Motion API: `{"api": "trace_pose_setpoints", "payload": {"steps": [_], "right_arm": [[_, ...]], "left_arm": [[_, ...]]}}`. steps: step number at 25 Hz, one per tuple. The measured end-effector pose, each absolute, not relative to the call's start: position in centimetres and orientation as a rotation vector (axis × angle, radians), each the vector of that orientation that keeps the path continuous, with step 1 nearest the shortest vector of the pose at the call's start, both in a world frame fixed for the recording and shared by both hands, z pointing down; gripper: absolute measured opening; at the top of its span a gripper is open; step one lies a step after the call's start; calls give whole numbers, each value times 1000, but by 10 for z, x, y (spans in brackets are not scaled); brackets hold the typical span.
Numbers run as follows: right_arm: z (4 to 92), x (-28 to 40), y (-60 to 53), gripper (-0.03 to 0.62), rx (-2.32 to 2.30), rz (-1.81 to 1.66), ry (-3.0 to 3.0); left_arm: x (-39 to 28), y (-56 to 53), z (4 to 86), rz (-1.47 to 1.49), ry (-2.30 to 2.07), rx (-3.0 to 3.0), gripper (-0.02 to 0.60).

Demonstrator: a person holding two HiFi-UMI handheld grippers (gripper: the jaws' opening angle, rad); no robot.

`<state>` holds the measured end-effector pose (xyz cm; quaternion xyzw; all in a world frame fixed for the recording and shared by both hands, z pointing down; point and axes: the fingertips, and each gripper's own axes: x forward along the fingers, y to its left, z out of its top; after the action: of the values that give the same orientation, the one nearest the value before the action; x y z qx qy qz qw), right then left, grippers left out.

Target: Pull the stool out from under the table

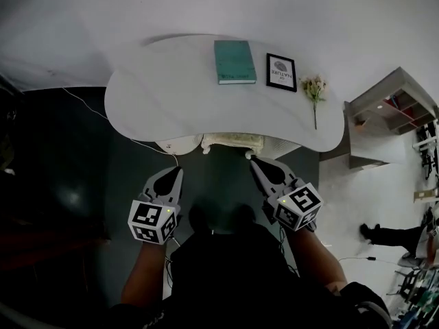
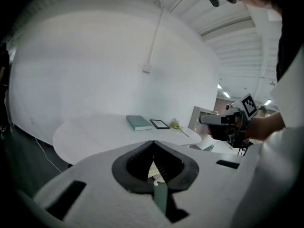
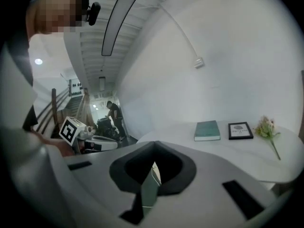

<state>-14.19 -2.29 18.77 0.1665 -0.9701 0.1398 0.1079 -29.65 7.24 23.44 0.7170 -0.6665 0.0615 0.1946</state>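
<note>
The stool (image 1: 232, 142) has a cream, fluffy seat and stands tucked under the near edge of the white oval table (image 1: 158, 101); only its front rim shows. My left gripper (image 1: 180, 170) hovers over the dark floor, short of the stool's left side, shut and empty. Close to the stool's right front corner, my right gripper (image 1: 252, 160) is also shut on nothing. In the left gripper view the jaws (image 2: 153, 142) meet, and a bit of the cream stool (image 2: 153, 171) shows through them. The right gripper view shows its jaws (image 3: 154, 144) closed in the same way.
On the table lie a teal book (image 1: 234, 62), a framed picture (image 1: 281, 72) and a sprig of flowers (image 1: 313, 91). A grey shelf unit (image 1: 387, 112) stands at the right. A thin cable (image 1: 89, 105) runs across the dark floor at the left. A person's legs (image 1: 391, 235) are at the far right.
</note>
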Motion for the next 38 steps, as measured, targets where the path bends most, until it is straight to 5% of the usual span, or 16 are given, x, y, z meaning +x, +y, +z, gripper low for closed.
{"api": "trace_pose_setpoints", "payload": {"steps": [25,38], "right_arm": [[275,29,21,6,806,591,-2747],[364,21,-18,54,710,604,-2672]], "left_arm": [[-146,63,308,322,-1588,2073,9],[-152,35,396,374,-1570,2012,9]]}}
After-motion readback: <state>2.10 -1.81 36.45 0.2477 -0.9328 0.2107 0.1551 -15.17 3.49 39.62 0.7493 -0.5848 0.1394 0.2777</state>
